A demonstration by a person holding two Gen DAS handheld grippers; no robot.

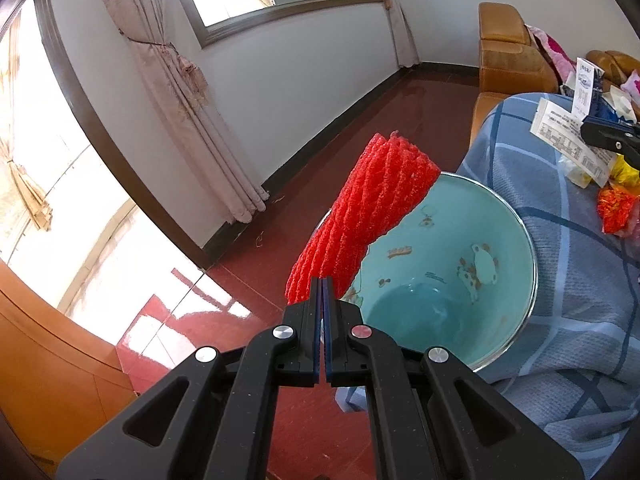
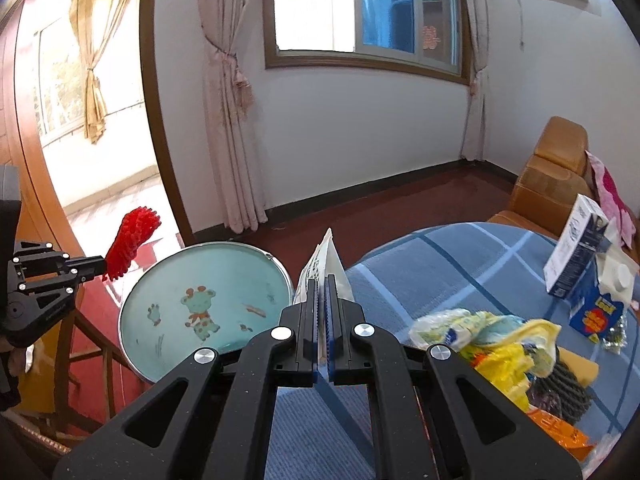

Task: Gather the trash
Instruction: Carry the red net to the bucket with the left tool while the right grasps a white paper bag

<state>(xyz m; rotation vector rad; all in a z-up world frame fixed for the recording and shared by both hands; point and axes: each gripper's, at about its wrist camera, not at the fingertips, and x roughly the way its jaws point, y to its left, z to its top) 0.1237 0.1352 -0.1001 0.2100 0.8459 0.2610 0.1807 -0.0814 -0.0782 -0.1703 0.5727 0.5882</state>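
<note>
My left gripper (image 1: 322,280) is shut on the lower end of a red foam net sleeve (image 1: 372,208). The sleeve sticks up over the near rim of a teal bin (image 1: 460,248) with cartoon prints inside. In the right wrist view the same left gripper (image 2: 102,266) holds the red sleeve (image 2: 134,240) left of the bin (image 2: 224,280). My right gripper (image 2: 322,280) is shut on a flat white printed wrapper (image 2: 326,256), beside the bin's right rim over the table edge. From the left wrist view, the right gripper (image 1: 588,132) and its wrapper (image 1: 560,136) show at the far right.
The table's blue checked cloth (image 2: 440,264) carries a trash heap: yellow plastic bags (image 2: 500,340), a blue and white carton (image 2: 580,264), an orange wrapper (image 2: 560,432) and a dark net (image 2: 560,388). Tan sofa (image 2: 556,172) behind, red floor (image 1: 328,152), wooden chair (image 2: 80,360) at left.
</note>
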